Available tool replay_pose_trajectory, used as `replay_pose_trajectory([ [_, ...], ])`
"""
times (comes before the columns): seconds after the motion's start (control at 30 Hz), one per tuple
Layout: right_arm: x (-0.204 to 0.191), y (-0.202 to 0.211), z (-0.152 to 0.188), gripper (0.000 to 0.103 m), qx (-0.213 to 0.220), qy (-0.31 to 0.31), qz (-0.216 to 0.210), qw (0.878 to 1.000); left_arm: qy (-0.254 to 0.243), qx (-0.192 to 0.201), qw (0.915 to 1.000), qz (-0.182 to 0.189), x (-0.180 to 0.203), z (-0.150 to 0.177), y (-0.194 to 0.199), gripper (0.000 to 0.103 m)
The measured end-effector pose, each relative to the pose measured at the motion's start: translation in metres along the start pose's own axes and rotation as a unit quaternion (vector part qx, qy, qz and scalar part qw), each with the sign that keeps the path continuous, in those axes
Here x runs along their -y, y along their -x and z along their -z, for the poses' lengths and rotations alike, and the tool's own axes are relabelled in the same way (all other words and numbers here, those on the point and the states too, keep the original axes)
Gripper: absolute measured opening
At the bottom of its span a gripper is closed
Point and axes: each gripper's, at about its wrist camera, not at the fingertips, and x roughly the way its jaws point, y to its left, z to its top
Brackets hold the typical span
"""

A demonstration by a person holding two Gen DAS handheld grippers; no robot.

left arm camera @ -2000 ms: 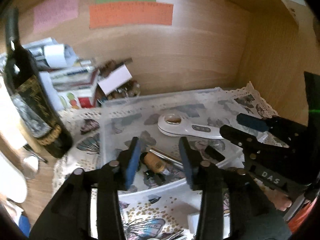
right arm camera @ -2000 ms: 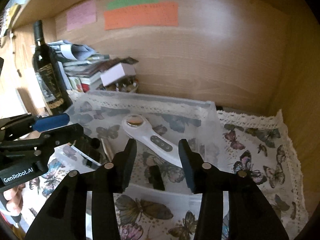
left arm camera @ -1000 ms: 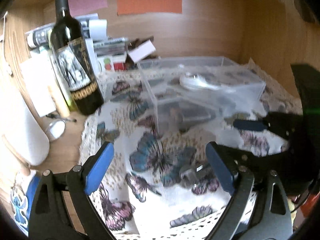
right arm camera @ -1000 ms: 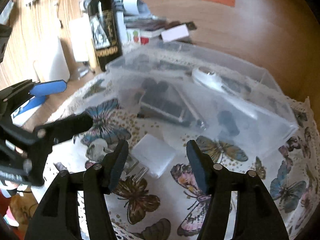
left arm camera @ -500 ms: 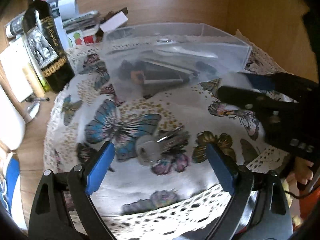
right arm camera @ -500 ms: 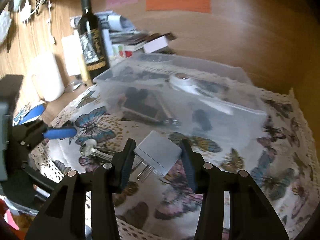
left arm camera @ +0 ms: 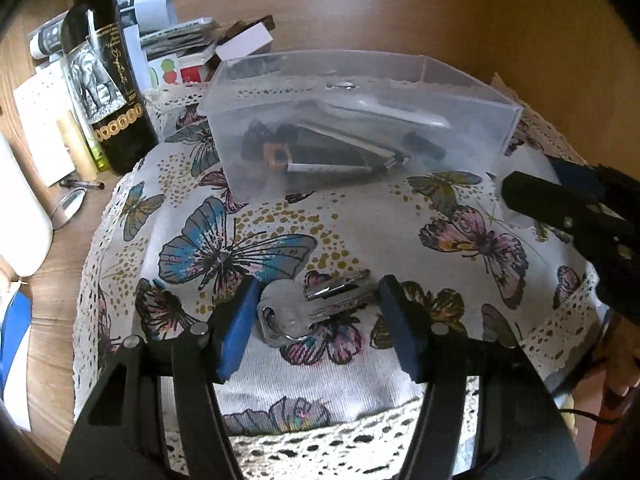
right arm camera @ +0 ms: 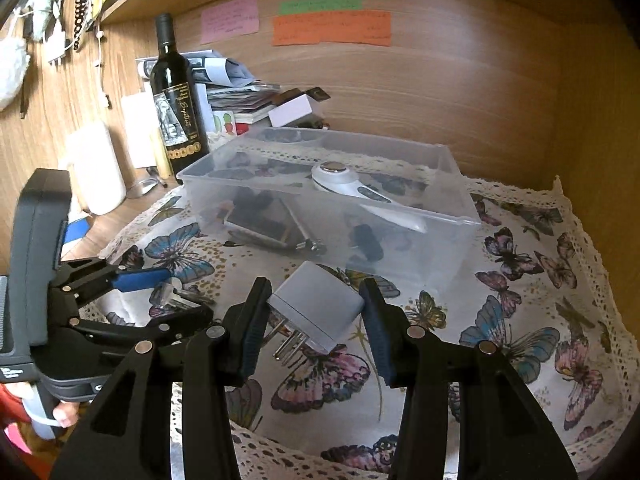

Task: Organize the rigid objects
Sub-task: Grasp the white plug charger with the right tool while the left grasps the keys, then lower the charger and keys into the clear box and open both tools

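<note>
Right tool (right arm camera: 312,312) of mine squeezes the hard, light gray plug (right arm camera: 316,306) by its flat sides above the butterfly cloth (right arm camera: 520,320), while my left tool (left arm camera: 316,312) sits wide around the thin, slippery keys (left arm camera: 316,304) near the clear box (left arm camera: 360,120).
</note>
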Motion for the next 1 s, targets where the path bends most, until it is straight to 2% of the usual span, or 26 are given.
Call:
replay_pose_trajectory([
  [0.17, 0.0, 0.005, -0.004, 0.042, 0.01, -0.004, 0.003, 1.0, -0.015, 0.038, 0.9992, 0.002, 0.001, -0.01, 0.02, 0.061],
  [0.5, 0.011, 0.017, -0.029, 0.042, 0.042, -0.009, 0.015, 0.999, -0.005, 0.096, 0.9941, 0.05, -0.003, -0.058, 0.05, 0.06],
  [0.8, 0.028, 0.017, -0.07, 0.042, 0.073, -0.021, 0.017, 0.997, 0.0, 0.151, 0.987, 0.054, -0.005, -0.105, 0.07, 0.06],
  [1.0, 0.031, 0.002, -0.094, 0.042, 0.079, -0.015, 0.036, 0.996, 0.013, 0.161, 0.9858, 0.048, -0.014, -0.131, 0.059, 0.06],
])
